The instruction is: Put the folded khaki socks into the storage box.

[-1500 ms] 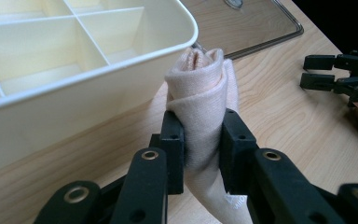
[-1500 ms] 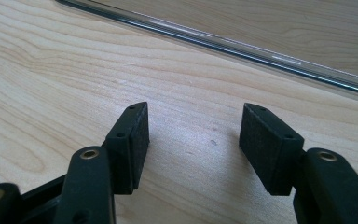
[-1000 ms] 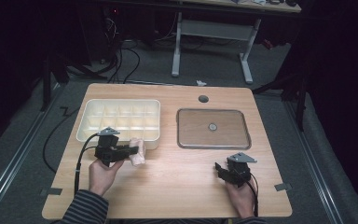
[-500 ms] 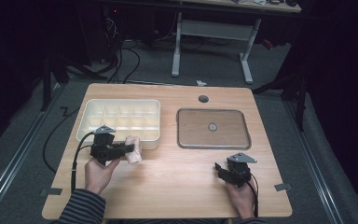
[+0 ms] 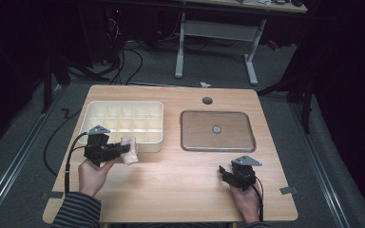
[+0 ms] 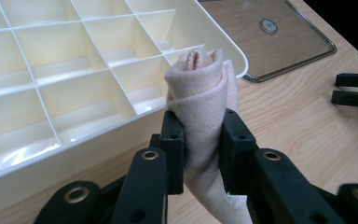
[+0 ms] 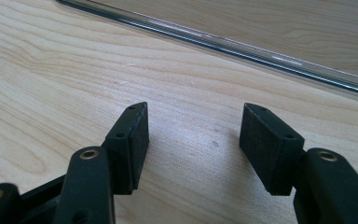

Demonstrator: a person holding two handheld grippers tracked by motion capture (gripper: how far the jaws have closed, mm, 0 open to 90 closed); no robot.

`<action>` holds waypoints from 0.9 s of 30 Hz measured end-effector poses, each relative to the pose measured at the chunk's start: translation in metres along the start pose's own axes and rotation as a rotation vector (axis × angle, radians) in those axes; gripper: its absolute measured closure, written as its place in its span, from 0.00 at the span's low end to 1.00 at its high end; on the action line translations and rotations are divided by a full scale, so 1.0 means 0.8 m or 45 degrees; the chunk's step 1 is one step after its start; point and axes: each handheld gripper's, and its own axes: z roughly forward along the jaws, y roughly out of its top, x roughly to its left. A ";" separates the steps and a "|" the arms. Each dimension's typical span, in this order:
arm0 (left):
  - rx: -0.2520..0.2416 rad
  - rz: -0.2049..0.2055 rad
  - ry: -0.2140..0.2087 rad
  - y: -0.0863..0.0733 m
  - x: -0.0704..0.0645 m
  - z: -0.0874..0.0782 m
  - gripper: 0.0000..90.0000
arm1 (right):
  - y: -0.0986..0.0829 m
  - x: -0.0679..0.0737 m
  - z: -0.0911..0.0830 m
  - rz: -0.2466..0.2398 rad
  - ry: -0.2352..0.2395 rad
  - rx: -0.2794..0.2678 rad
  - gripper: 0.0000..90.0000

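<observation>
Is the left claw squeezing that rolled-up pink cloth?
Touching. In the left gripper view, the left claw has both jaws pressed against the rolled cloth, pinching it.

Dim, dark-edged high view; gripper views bright and sharp, with soft shadows.

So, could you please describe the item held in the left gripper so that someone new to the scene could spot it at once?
Start at the cream compartment tray on the left half of the wooden table. At its near right corner, the left gripper clamps a rolled cloth. It is pale pink, soft and rolled up, unlike the rigid tray and the clear flat lid nearby.
</observation>
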 end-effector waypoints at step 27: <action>-0.054 -0.030 0.021 0.017 0.028 -0.016 0.83 | 0.000 0.000 0.000 0.000 -0.002 0.001 0.47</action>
